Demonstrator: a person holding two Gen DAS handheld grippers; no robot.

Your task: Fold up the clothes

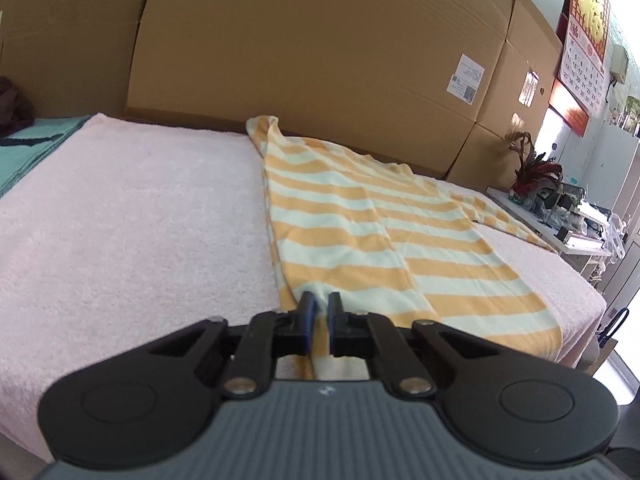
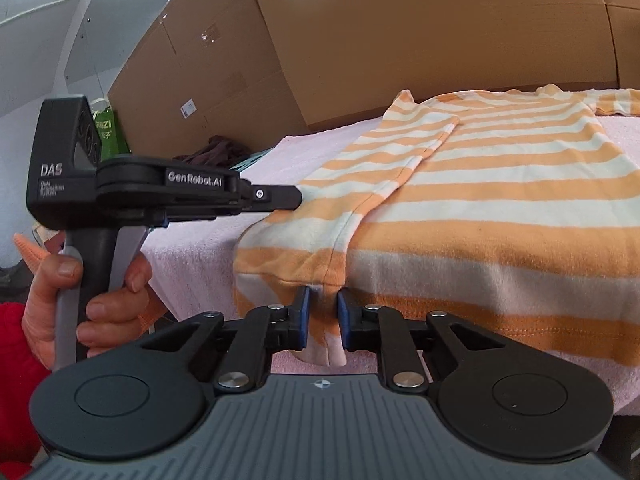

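Both grippers — left [image 1: 319, 304], right [image 2: 323, 300] — pinch the orange-and-white striped shirt's [image 2: 500, 200] hem, left side folded inward.

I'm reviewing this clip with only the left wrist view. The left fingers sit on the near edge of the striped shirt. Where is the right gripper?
Observer: The right gripper is at the striped T-shirt's near hem, with a fold of fabric between its fingers.
Operator: How does the left gripper look from that side?
Observer: The left gripper lies roughly level, its tip on the shirt's folded left edge.
Operator: Anything behind it that I can't see?
Observer: A bare hand wraps its handle, and a green bag stands against the cardboard boxes.
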